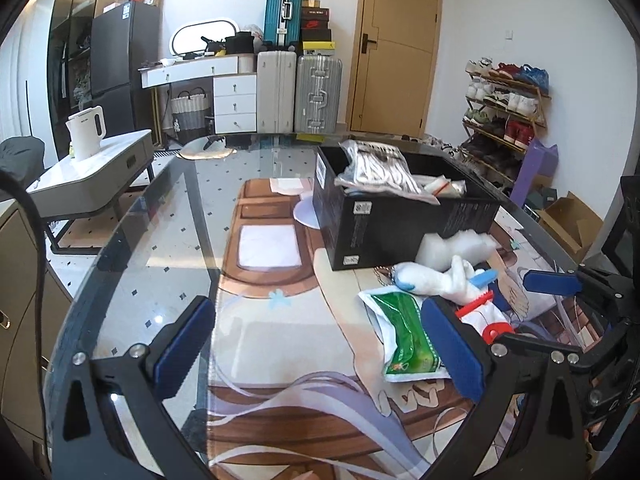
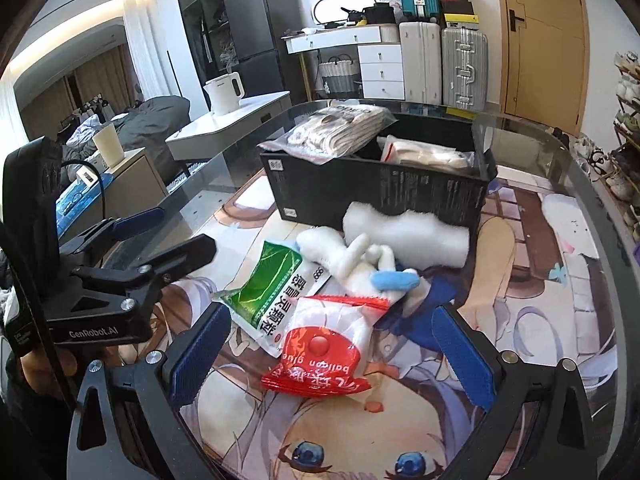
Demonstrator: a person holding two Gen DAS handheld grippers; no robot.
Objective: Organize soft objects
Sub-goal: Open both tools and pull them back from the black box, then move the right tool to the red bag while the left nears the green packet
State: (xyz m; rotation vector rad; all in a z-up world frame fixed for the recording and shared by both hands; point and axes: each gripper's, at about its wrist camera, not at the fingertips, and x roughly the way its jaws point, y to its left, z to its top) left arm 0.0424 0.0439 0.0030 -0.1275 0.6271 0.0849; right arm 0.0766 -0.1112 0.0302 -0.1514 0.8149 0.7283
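A black box stands on the printed mat and holds a bagged bundle of pale cloth and a white packet. In front of it lie a white foam piece, a white plush toy with blue parts, a green-and-white packet and a red-and-white packet. My left gripper is open and empty, left of the pile. My right gripper is open, its fingers either side of the red-and-white packet.
The mat covers a round glass table. A low grey side table with a white kettle stands to the left. Suitcases, a desk and a shoe rack line the far wall.
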